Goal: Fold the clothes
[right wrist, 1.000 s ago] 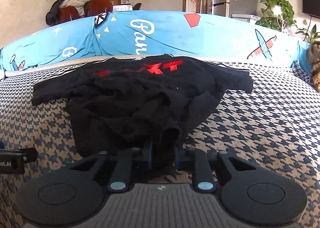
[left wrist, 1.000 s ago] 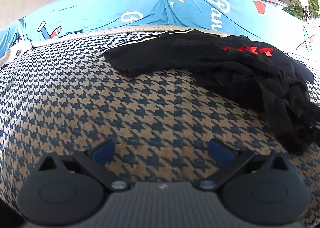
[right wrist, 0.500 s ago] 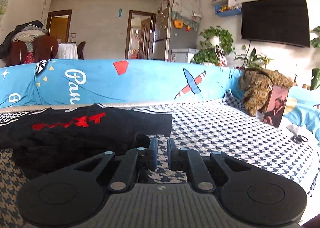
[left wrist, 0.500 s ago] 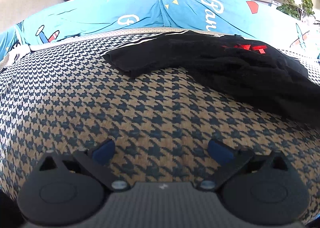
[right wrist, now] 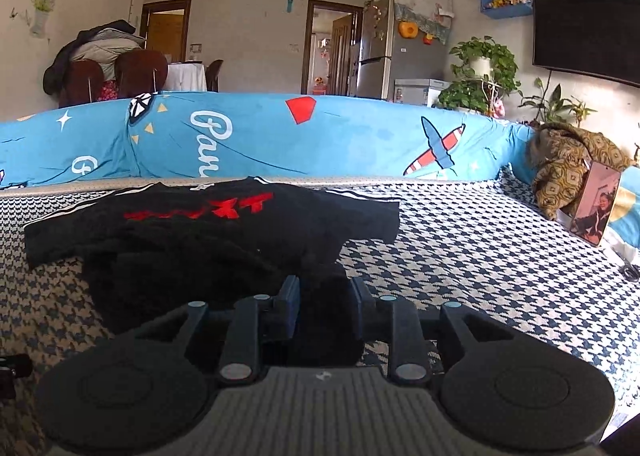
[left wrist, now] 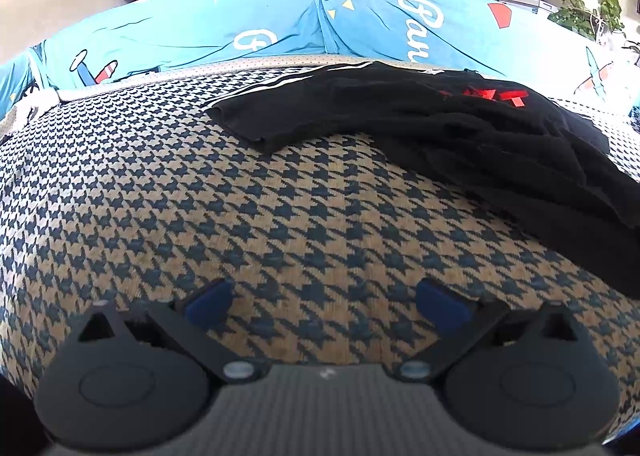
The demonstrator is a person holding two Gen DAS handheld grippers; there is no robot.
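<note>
Houndstooth fills most of the left wrist view: the navy-and-tan woven sofa cover (left wrist: 168, 192) runs right under the left gripper (left wrist: 324, 302), whose blue-padded jaws stand spread wide with nothing but bare cover between them. The task's thing, a black cotton T-shirt with red lettering (left wrist: 460, 128), lies ahead and off to the right of these jaws, well apart from them. One sleeve reaches toward the left of the picture, and the crumpled body trails down toward the right edge. Behind it rises the bright blue printed sofa back (left wrist: 200, 32).

In the right wrist view the same black T-shirt (right wrist: 224, 224) lies straight ahead of the right gripper (right wrist: 326, 306), and its near, rumpled edge comes right down between the jaws. These jaws are narrowly parted and opening, with a dark fold of the shirt in the gap; whether the pads still press on it cannot be told, since black cloth and black fingers merge there. The shirt's long axis, sleeve to sleeve, runs across the picture, with the red lettering on the far side, toward the blue sofa back (right wrist: 360, 144).

By this lie the right hand is plainly the nearer one. For the left hand to take its share of a fold, it would likely have to travel rightward and forward to the near hem or the sleeve.
</note>
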